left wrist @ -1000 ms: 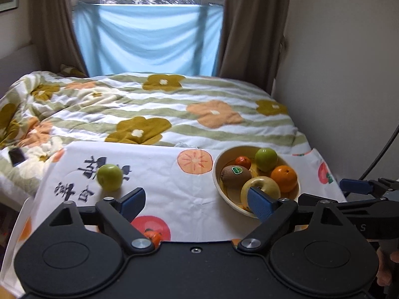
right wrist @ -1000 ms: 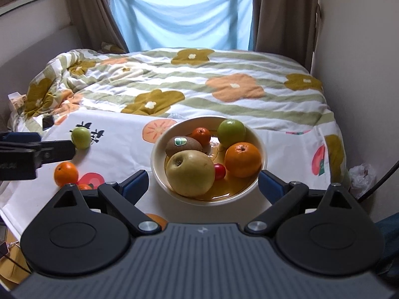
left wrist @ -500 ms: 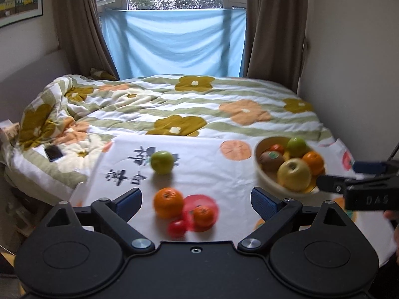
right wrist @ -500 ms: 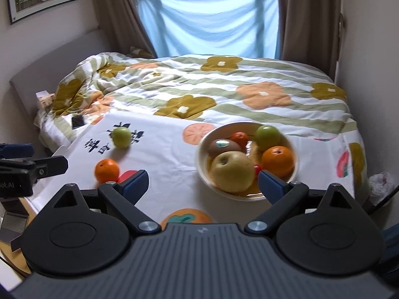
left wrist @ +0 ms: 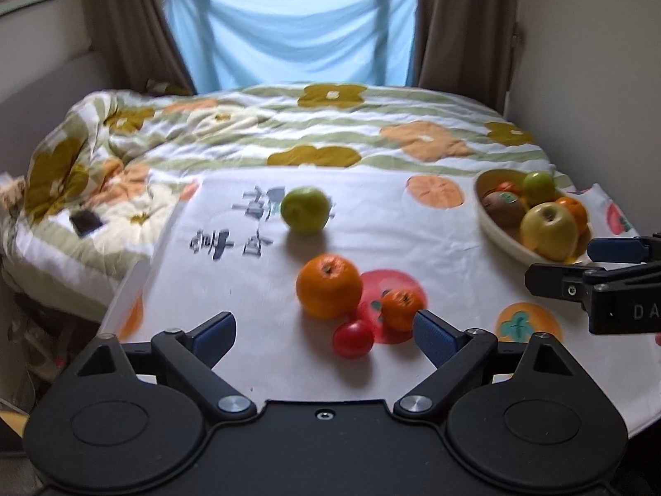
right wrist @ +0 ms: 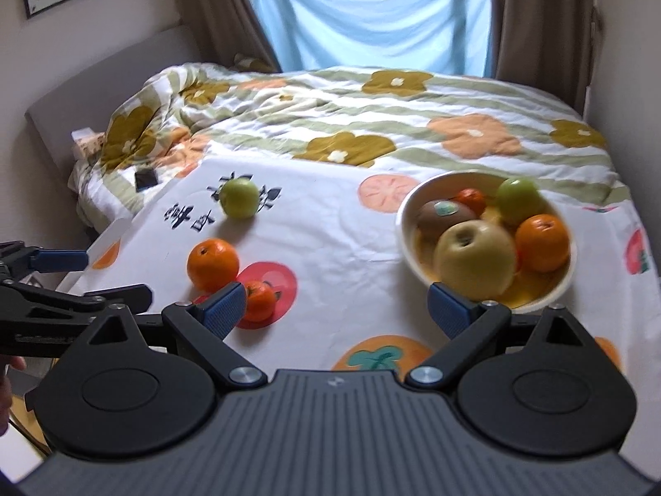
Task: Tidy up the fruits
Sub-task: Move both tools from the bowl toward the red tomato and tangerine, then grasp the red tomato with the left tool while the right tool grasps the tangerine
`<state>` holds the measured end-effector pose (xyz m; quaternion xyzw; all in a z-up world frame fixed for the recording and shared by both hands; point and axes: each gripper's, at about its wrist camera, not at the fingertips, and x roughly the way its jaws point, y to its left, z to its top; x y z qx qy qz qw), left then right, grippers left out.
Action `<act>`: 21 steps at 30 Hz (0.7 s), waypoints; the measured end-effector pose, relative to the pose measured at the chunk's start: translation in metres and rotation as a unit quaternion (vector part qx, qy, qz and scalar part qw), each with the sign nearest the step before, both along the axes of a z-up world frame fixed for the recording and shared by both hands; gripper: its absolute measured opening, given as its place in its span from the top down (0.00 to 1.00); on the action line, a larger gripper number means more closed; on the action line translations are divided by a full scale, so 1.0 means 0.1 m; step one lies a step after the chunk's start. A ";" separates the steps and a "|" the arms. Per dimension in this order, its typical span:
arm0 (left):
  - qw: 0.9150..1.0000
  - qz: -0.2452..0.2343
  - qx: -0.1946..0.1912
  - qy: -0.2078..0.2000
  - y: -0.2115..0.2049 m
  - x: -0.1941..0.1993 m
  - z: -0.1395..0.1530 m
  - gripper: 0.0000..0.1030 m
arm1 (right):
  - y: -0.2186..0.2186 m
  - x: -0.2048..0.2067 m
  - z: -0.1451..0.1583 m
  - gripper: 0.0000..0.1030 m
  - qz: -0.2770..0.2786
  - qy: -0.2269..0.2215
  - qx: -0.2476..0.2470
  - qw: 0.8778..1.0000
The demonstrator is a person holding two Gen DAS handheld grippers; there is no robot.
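Just ahead of left tongs [left wrist: 324,337], tomato [left wrist: 353,338]

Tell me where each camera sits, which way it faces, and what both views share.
Left wrist: on the left hand-held gripper, angled down over the loose fruit; its jaws, closing with nothing between them, and the right gripper's fingers show.
Right wrist: on the right hand-held gripper, angled down beside the bowl; its open jaws, the left gripper and a fingertip show.
Shared: cloth, green apple, bowl, bed.
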<state>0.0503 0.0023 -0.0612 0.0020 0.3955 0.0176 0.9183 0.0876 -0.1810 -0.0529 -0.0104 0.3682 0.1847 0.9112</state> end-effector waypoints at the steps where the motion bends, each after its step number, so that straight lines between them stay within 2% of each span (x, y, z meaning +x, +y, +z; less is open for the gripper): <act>1: 1.000 0.004 -0.004 0.004 0.01 0.02 -0.05 0.12 | 0.03 0.02 -0.04 0.00 0.005 0.001 -0.001 1.000; 7: 1.000 0.019 -0.018 0.015 -0.02 0.12 -0.35 0.20 | 0.13 0.18 -0.30 0.00 0.029 0.007 -0.008 1.000; 10: 0.999 0.023 -0.022 0.019 -0.06 0.18 -0.47 0.29 | 0.13 0.27 -0.39 0.00 0.037 0.009 -0.008 0.999; 17: 0.998 0.038 -0.034 0.023 -0.10 0.29 -0.63 0.40 | 0.14 0.42 -0.56 0.00 0.069 0.013 -0.022 0.997; 21: 0.998 0.040 -0.040 0.026 -0.10 0.33 -0.68 0.57 | 0.15 0.46 -0.62 0.00 0.086 0.015 -0.029 0.996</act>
